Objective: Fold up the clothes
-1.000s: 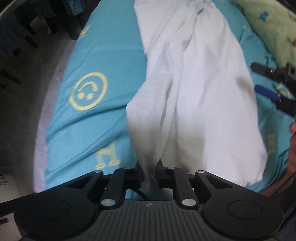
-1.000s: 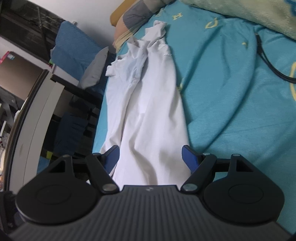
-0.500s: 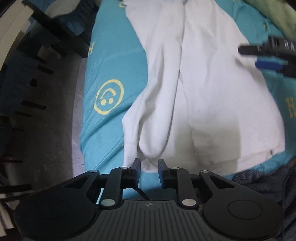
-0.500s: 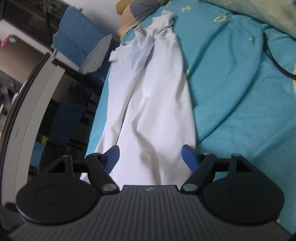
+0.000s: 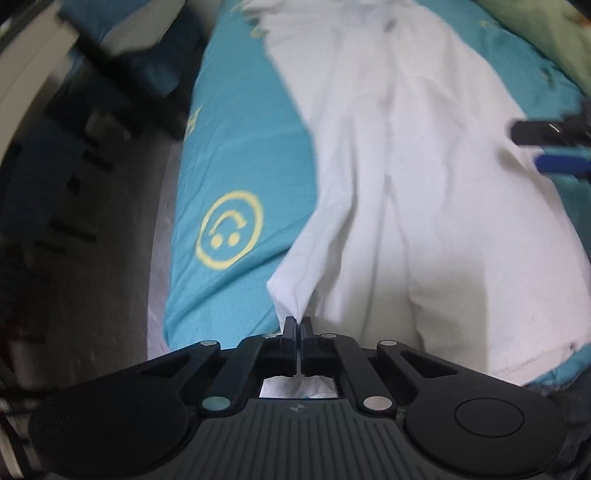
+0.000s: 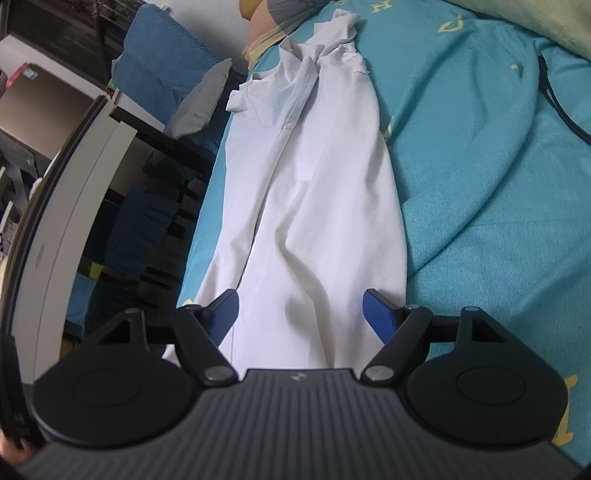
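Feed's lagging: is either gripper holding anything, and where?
Left hand-held gripper pinches the white garment's near corner. Right hand-held gripper holds nothing.

A yellow smiley-face sign (image 5: 229, 229) marks the teal bedsheet (image 5: 236, 155). A yellow letter "H" (image 6: 379, 5) is printed there too.

A home bedroom: teal smiley-print bedsheet (image 5: 236, 177), pillow (image 6: 266, 27), green blanket (image 6: 535, 18).
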{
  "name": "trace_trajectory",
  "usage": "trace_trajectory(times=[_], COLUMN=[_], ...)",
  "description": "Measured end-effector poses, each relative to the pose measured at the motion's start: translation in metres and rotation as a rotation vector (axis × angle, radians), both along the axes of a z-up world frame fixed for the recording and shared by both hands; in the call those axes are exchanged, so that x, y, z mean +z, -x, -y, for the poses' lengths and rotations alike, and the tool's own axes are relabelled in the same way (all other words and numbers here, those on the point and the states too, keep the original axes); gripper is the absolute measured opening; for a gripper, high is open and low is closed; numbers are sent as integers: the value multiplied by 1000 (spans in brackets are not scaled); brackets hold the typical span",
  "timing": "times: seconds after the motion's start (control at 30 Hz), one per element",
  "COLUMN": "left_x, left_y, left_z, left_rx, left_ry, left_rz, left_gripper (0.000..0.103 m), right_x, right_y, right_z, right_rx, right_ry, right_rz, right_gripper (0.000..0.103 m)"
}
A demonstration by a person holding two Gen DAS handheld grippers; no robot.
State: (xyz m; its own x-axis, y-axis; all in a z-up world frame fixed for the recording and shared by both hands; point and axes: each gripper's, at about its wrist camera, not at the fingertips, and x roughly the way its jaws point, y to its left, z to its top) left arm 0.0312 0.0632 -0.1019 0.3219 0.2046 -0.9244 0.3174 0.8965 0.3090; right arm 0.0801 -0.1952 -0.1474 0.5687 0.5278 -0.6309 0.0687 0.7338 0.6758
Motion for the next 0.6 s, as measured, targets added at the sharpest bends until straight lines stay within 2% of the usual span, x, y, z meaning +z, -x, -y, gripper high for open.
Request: trace_trajectory(times=[0.1, 0.23, 0.3, 0.5, 0.57, 0.6], left_x=[11, 23, 20, -5, -7, -3], left_y=[19, 33, 33, 14, 11, 10], left_z=[24, 48, 55, 43, 35, 31], left_rx=[-106, -95, -57, 181, 194, 189], left_ry=[-27, 66, 123, 334, 417, 450], left_rz=[21, -54, -84, -196, -245, -246], left_gripper=[1, 1, 1, 3, 11, 21], right_x=[0, 0, 1, 6, 7, 7], right_y=[1, 0, -2, 2, 5, 6], right_z=[0, -2, -2, 2, 6, 8], right_rx=[-4, -4, -2, -10, -17, -23], right_ry=[-8, -15, -15, -24, -23, -22], right_rz=[-3, -1, 2, 17, 18, 16], right_gripper=[77, 77, 77, 77, 77, 77])
